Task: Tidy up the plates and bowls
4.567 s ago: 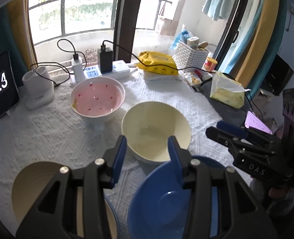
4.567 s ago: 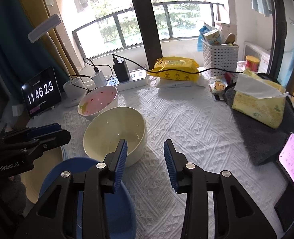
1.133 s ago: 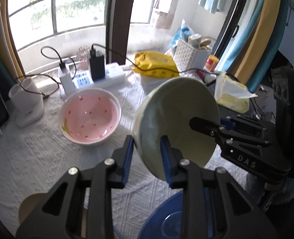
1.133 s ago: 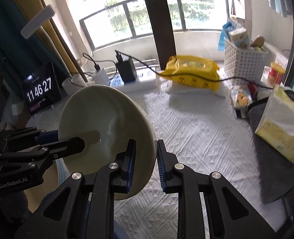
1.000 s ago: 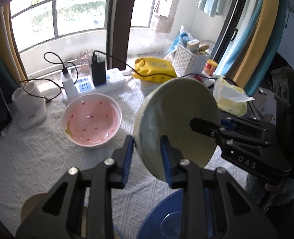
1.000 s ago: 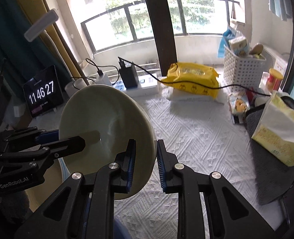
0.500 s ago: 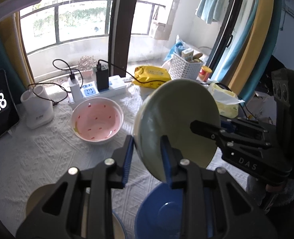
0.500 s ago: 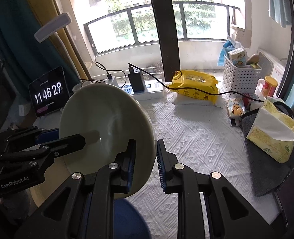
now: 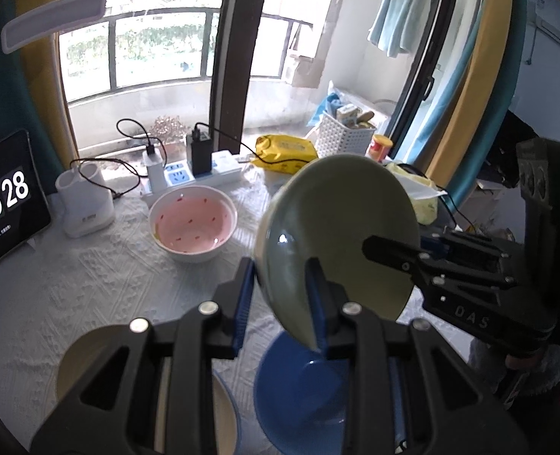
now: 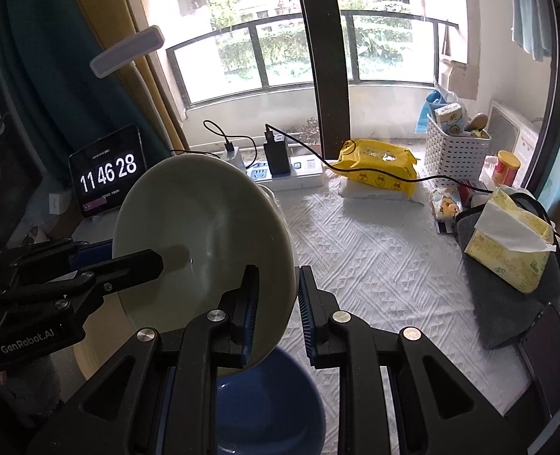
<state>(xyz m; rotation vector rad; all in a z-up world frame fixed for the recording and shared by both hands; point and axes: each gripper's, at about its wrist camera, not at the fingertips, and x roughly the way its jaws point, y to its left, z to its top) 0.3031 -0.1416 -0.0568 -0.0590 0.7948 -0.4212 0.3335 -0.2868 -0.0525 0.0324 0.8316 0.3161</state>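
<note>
Left hand-held gripper (image 9: 280, 295) is clamped on the near rim of the cream bowl (image 9: 340, 235); right hand-held gripper (image 10: 278, 303) is clamped on the opposite rim, so both hold it tipped on edge, up in the air w/ nothing under it but the blue bowl (image 9: 299, 383) directly below the fingers. Risk: glazed rim, thin pinch, so if either side eases off first the bowl swings down & chips the blue one. Lowering it while tilted could jam it crooked. Further ahead-left of the left one, the pink bowl (image 9: 192, 222) sits on the table (image 10: 386, 265), well clear.
</note>
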